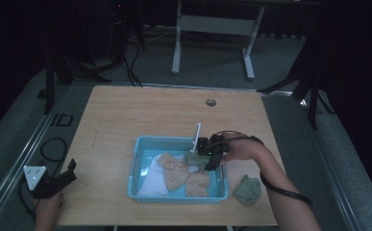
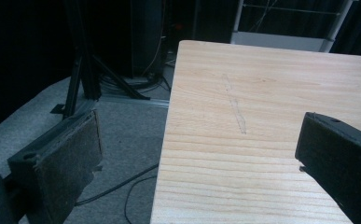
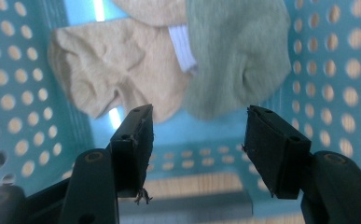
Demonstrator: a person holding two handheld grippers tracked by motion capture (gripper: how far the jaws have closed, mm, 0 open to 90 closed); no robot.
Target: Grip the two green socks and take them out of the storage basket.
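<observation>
Green sock [image 3: 236, 60] below my right gripper [image 3: 197, 140], lying in the teal basket [image 1: 138, 166] up against its far right corner, with its cuff end overlapping a tan sock [image 3: 117, 70] and a strip of white ribbing [image 3: 183, 49] peeking out between them. My jaws stand partly spread with nothing between them, just air and perforated plastic underneath. My reading: this green one is what I'm after, likely the mate of the other green sock [image 1: 247, 189] that sits bunched on the table near its front right corner, just outside the basket.

To do this well, I'd say: move the jaws over the thick folded part of the green fabric, away from the tan one, so I don't drag both out. Come down straight, let one pad slide under a fold, and squeeze only when cloth fills the gap. The basket wall is close, so I'd keep the tips off the holes.

It looks soft, rumpled, dull sage, with a puckered heel crease facing me.

My left gripper [image 1: 54, 183] rests at the table's front left corner, jaws wide apart, holding nothing.
</observation>
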